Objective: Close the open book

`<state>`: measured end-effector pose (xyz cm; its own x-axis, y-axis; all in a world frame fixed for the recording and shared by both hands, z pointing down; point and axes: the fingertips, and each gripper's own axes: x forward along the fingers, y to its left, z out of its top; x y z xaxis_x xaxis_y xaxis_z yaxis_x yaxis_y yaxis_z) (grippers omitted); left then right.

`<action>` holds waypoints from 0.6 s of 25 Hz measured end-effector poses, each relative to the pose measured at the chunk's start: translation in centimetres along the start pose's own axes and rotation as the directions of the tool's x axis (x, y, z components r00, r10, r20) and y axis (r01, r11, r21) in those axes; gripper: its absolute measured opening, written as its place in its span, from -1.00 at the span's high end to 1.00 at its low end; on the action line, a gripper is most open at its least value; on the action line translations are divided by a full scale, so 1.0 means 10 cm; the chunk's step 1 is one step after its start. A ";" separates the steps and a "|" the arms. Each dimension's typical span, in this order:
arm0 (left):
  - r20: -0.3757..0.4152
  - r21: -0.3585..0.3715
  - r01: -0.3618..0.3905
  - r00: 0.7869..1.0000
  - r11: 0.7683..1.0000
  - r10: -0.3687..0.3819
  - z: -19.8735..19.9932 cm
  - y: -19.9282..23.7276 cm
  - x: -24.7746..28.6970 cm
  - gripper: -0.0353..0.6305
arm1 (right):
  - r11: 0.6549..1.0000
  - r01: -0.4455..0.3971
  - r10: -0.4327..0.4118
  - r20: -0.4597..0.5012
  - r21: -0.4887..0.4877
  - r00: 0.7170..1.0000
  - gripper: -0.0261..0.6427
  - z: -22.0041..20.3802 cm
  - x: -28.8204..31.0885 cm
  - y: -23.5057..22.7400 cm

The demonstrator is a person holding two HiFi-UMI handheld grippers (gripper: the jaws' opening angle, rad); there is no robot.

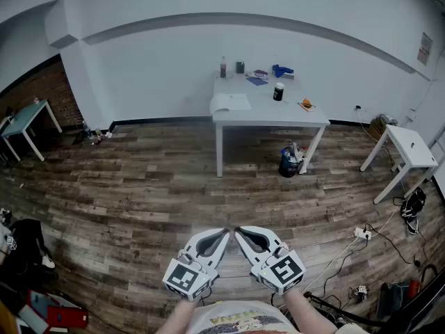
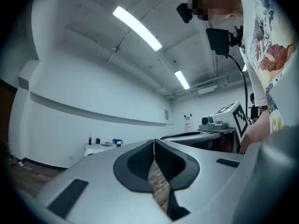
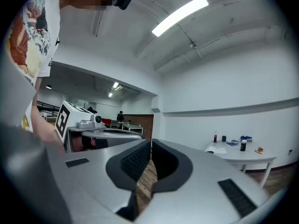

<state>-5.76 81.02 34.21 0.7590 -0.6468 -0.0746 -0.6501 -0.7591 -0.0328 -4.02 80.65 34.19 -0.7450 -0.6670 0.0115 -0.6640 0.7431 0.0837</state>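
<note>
- Head view: left gripper (image 1: 224,234) and right gripper (image 1: 240,232) side by side low in frame, over wooden floor (image 1: 139,200), tips close to each other. Well apart from white table (image 1: 278,120) by far wall. Open book (image 1: 229,103) flat at table's left edge, pages up; bottle (image 1: 223,67) behind it.
- Left gripper view: jaws pressed together, nothing between. White table (image 2: 100,147) far off at left.
- Right gripper view: jaws pressed together at tips, empty. Open book (image 3: 217,150) on table's left end, far off at right.
</note>
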 end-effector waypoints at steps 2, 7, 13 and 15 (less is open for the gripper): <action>-0.001 -0.010 0.002 1.000 1.000 -0.002 0.00 -0.04 -0.03 0.85 | 1.000 0.000 0.000 -0.010 0.005 1.000 0.86 0.00 -0.03 0.04; -0.003 -0.010 0.007 1.000 1.000 -0.007 0.02 -0.11 -0.13 0.85 | 0.999 -0.002 0.002 0.002 0.032 1.000 0.86 0.04 -0.05 0.17; -0.002 -0.008 0.017 1.000 1.000 -0.017 0.03 -0.07 -0.19 0.85 | 0.999 0.010 -0.010 0.008 0.031 1.000 0.86 0.02 -0.01 0.19; 0.001 -0.012 0.021 1.000 1.000 -0.021 0.03 -0.06 -0.22 0.85 | 0.999 0.022 -0.022 -0.010 0.047 1.000 0.86 0.00 -0.01 0.20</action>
<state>-7.03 82.95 34.08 0.7724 -0.6307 -0.0750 -0.6337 -0.7733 -0.0223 -5.26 82.24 34.40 -0.7298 -0.6834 0.0201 -0.6825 0.7299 0.0371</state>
